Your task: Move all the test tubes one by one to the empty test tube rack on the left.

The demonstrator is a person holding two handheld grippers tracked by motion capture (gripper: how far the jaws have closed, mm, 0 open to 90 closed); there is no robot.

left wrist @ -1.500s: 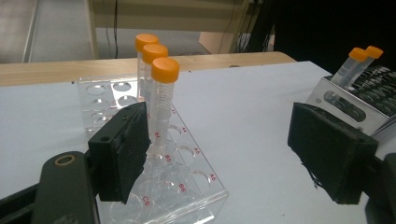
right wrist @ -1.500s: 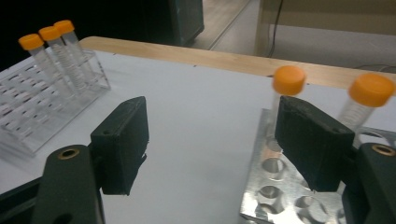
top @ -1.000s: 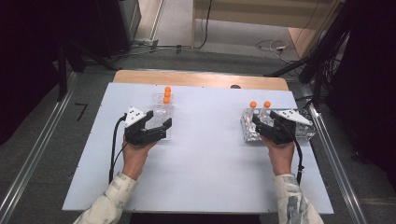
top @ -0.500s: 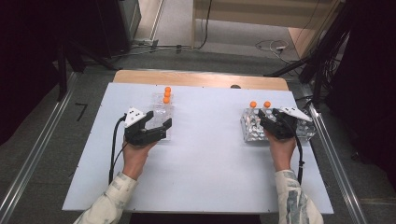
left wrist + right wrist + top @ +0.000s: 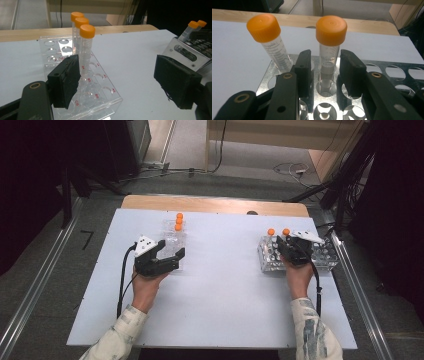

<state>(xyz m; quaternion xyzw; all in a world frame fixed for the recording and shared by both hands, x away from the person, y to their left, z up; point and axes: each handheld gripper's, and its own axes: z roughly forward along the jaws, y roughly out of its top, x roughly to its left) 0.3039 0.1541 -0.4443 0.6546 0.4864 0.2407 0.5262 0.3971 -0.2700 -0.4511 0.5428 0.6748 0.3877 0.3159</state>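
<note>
On the left of the bench (image 5: pixel 215 310) I have my left tool (image 5: pixel 167 256) spread wide with nothing in it, resting at the near end of the clear plastic rack (image 5: pixel 82 85). Three orange-capped tubes (image 5: pixel 86 50) stand upright in a row at that rack's far end (one pad sits just beside the nearest of them). Over on the right, my right tool (image 5: pixel 325 68) hovers above the metal rack (image 5: pixel 387 72), its pads partly closed either side of an upright orange-capped tube (image 5: pixel 330 45). I cannot tell whether they touch it. A second tube (image 5: pixel 270 42) leans in the hole to its left.
</note>
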